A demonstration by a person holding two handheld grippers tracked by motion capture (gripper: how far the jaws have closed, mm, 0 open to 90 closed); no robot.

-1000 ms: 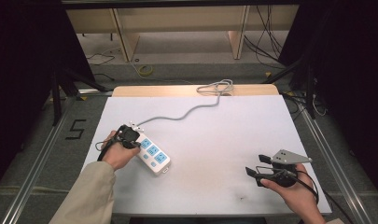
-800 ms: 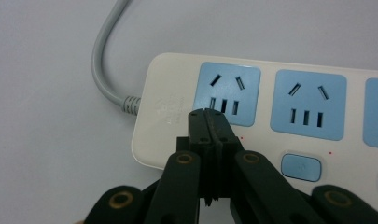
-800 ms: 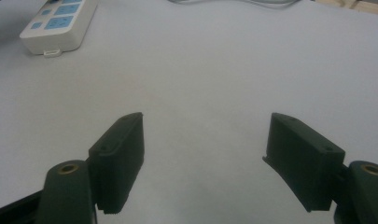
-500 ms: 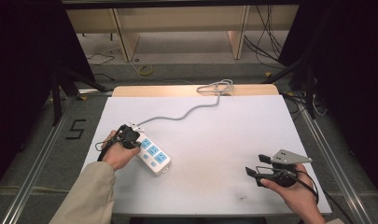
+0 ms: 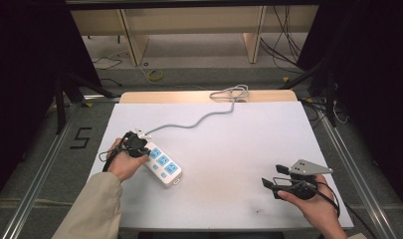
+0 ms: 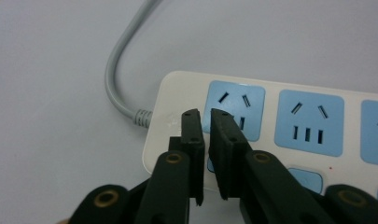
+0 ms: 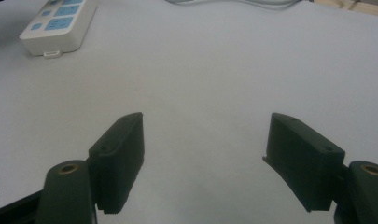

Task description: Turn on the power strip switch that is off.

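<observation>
Here, left gripper [image 6: 205, 122] just parting above power strip [image 6: 289, 121]

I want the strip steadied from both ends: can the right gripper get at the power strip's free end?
Probably yes. The right gripper has its jaws open, pointing toward the power strip, with bare table between them. The left gripper is at the cord end.

Count from my station: one power strip, one cord, two grippers.

On the table [image 5: 249, 149] I count one white power strip [image 5: 161, 166] with three blue outlets and one grey cord [image 5: 199, 119] running from it. I hold two grippers, the left gripper [image 5: 134, 142] and the right gripper [image 5: 268, 183], each with two black fingers [image 7: 119, 154]. I see two hands.
</observation>
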